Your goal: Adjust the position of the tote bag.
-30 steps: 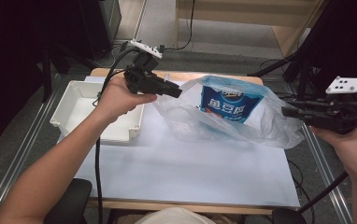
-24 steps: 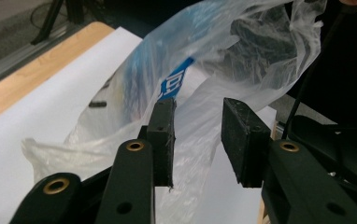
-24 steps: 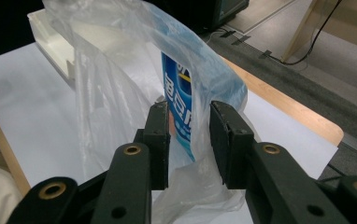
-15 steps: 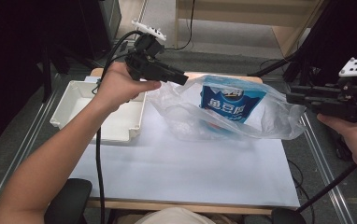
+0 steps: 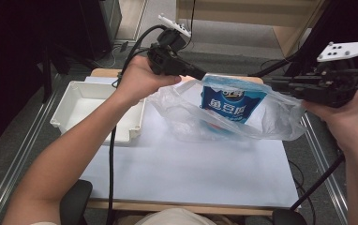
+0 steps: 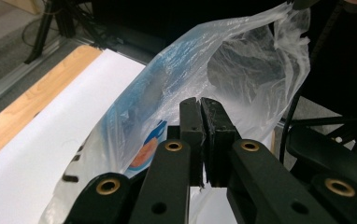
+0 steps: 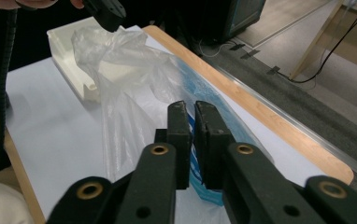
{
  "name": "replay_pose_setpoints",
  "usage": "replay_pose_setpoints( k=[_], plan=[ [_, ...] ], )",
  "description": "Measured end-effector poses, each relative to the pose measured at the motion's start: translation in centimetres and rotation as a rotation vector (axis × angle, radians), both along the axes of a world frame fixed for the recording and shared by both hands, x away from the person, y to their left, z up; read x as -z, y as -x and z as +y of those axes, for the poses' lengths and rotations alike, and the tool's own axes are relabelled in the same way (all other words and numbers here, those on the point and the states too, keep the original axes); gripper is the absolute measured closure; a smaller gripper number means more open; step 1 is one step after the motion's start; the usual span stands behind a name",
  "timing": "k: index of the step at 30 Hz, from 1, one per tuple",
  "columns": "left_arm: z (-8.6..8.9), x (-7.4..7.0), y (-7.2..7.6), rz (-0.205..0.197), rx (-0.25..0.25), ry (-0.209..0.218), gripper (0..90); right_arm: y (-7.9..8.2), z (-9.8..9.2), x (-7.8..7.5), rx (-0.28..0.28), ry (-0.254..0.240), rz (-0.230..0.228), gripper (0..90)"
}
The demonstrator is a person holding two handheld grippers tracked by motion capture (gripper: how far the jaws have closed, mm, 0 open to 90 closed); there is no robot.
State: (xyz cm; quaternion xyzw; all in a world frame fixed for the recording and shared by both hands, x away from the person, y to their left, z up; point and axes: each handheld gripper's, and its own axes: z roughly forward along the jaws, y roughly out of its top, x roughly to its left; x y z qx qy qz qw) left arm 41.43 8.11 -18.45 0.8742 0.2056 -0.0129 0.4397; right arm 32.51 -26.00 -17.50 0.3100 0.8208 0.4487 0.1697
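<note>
While both jaws have just closed, pinching the limp, slippery plastic bag [image 5: 261, 119] at its opposite rims mid-frame, the blue packet [image 5: 231, 104] inside probably sags.

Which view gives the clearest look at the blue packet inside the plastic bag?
The high view: the blue packet faces the camera with its label showing through the clear plastic bag. The left gripper view catches a blue edge and an orange patch beside the jaws; the right gripper view shows a blue streak behind them.

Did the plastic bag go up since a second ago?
Yes. The plastic bag, pinched by both grippers, has risen up and away in the high view, clearing more of the white tray.
</note>
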Motion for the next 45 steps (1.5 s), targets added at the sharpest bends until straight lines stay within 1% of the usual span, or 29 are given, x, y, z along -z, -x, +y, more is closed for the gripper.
replay_pose_setpoints(
  k=[1, 4, 8, 9, 10, 11, 12, 15, 17, 19, 21, 22, 25, 28, 30, 31, 32, 33, 35, 37, 40, 45],
  plan=[
    [-0.3, 0.3, -0.1, 0.002, 0.003, 0.002, 88.9, -0.1, 0.2, 0.2, -0.004, 0.003, 0.004, 88.0],
    [-1.0, 1.3, -0.4, 0.009, 0.005, -0.01, 88.7, -0.7, 0.8, 1.3, -0.016, -0.002, 0.021, 89.5],
    [-1.3, 2.6, -1.1, 0.025, -0.002, -0.014, 87.7, -1.2, 1.1, 3.1, -0.022, 0.009, 0.047, 89.5],
    [-1.4, 2.8, -1.2, 0.028, -0.007, -0.016, 87.5, -1.3, 1.1, 3.8, -0.022, 0.012, 0.055, 89.4],
    [-1.5, 3.2, -1.3, 0.033, -0.007, -0.017, 87.5, -1.3, 1.1, 3.8, -0.022, 0.012, 0.055, 89.4],
    [-1.5, 3.4, -1.3, 0.033, -0.006, -0.027, 87.3, -1.3, 1.1, 4.2, -0.019, 0.012, 0.063, 89.4],
    [-1.6, 3.8, -1.4, 0.041, -0.007, -0.025, 87.4, -1.3, 1.1, 4.5, -0.017, 0.011, 0.065, 89.4],
    [-1.6, 4.6, -1.3, 0.044, -0.006, -0.033, 87.3, -1.3, 0.9, 5.3, -0.01, 0.007, 0.071, 89.3],
    [-1.6, 5.1, -1.2, 0.042, -0.007, -0.041, 87.1, -1.3, 0.8, 5.7, -0.004, 0.013, 0.076, 89.0],
    [-1.6, 5.6, -1.3, 0.048, -0.01, -0.043, 86.6, -1.3, 0.7, 6.4, -0.001, 0.006, 0.086, 88.3],
    [-1.5, 5.9, -1.2, 0.05, -0.016, -0.043, 86.3, -1.3, 0.6, 6.5, 0.0, 0.008, 0.086, 88.0],
    [-1.5, 6.0, -1.2, 0.048, -0.018, -0.05, 86.2, -1.3, 0.6, 6.8, 0.006, 0.006, 0.091, 87.9],
    [-1.3, 6.5, -1.3, 0.053, -0.024, -0.047, 86.0, -1.4, 0.4, 7.4, 0.011, 0.002, 0.096, 87.5],
    [-1.1, 6.9, -1.5, 0.042, -0.029, -0.062, 84.8, -1.4, 0.2, 8.1, 0.016, -0.002, 0.1, 87.0],
    [-0.9, 7.0, -1.6, 0.036, -0.034, -0.058, 84.1, -1.5, 0.0, 8.5, 0.024, 0.002, 0.103, 86.2],
    [-0.7, 7.1, -1.7, 0.04, -0.039, -0.045, 84.0, -1.5, -0.1, 8.6, 0.029, 0.002, 0.107, 86.1],
    [-0.7, 7.3, -1.8, 0.041, -0.045, -0.041, 83.4, -1.5, -0.2, 8.8, 0.032, 0.004, 0.102, 85.9],
    [-0.6, 7.4, -1.8, 0.042, -0.051, -0.047, 83.3, -1.5, -0.3, 8.9, 0.037, 0.004, 0.103, 85.6],
    [-0.4, 7.7, -2.0, 0.048, -0.057, -0.041, 82.5, -1.6, -0.5, 9.2, 0.044, 0.003, 0.11, 85.4],
    [-0.3, 7.8, -2.2, 0.054, -0.06, -0.046, 82.6, -1.7, -0.6, 9.4, 0.047, 0.003, 0.113, 85.3],
    [-0.1, 8.0, -2.4, 0.065, -0.067, -0.041, 85.0, -1.7, -0.8, 9.5, 0.058, 0.004, 0.114, 85.3],
    [0.3, 8.3, -3.0, 0.075, -0.09, -0.055, 88.1, -2.1, -1.3, 9.7, 0.083, 0.012, 0.127, 85.8]
  ],
)
